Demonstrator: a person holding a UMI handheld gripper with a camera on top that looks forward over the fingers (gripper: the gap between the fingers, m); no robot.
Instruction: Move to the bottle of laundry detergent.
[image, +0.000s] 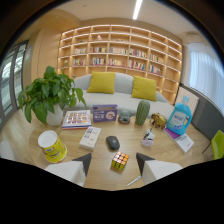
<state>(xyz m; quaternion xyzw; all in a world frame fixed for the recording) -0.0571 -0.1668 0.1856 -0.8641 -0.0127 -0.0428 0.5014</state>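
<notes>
The gripper stood wide open and empty, with the upright detergent bottle well apart at right of frame.

From the open gripper, the table looks free toward the detergent bottle, with perhaps the small white object in the way.

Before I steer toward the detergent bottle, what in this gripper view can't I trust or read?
- laundry detergent bottle: label print too small to read.
- Purple item under the bottle: mostly hidden by the bottle.
- Small white holder near the bottle: contents too small to identify.
- Near edge of the table: hidden behind the gripper body; its fingers stand open, the puzzle cube between them.
</notes>
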